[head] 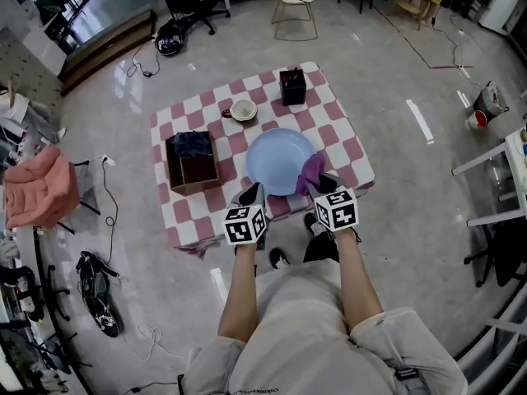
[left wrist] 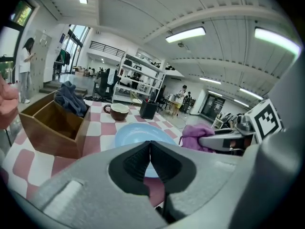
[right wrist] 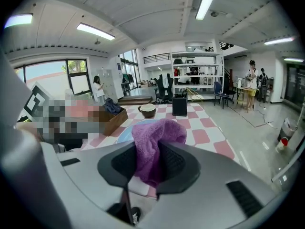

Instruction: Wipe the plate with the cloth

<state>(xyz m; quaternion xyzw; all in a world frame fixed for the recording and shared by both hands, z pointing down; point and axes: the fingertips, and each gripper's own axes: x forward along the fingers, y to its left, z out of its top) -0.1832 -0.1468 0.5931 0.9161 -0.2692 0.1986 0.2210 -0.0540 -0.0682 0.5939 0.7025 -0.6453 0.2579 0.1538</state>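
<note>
The pale blue plate (head: 276, 159) lies flat on the red-and-white checked table (head: 339, 130), close to its near edge. My right gripper (head: 325, 183) is shut on a purple cloth (head: 310, 171), which hangs over the plate's right rim. In the right gripper view the cloth (right wrist: 153, 142) bulges up between the jaws, with the plate (right wrist: 125, 133) behind it. My left gripper (head: 251, 194) hovers at the plate's near left edge, shut with nothing in it. In the left gripper view its pads meet in front of the plate (left wrist: 138, 132), and the cloth (left wrist: 195, 135) is to the right.
A wooden box (head: 193, 164) holding a dark blue cloth stands left of the plate. A brown cup (head: 243, 110) and a black holder (head: 292, 87) sit at the far side of the table. Cables, a chair (head: 295, 6) and pink fabric (head: 37, 189) surround the table.
</note>
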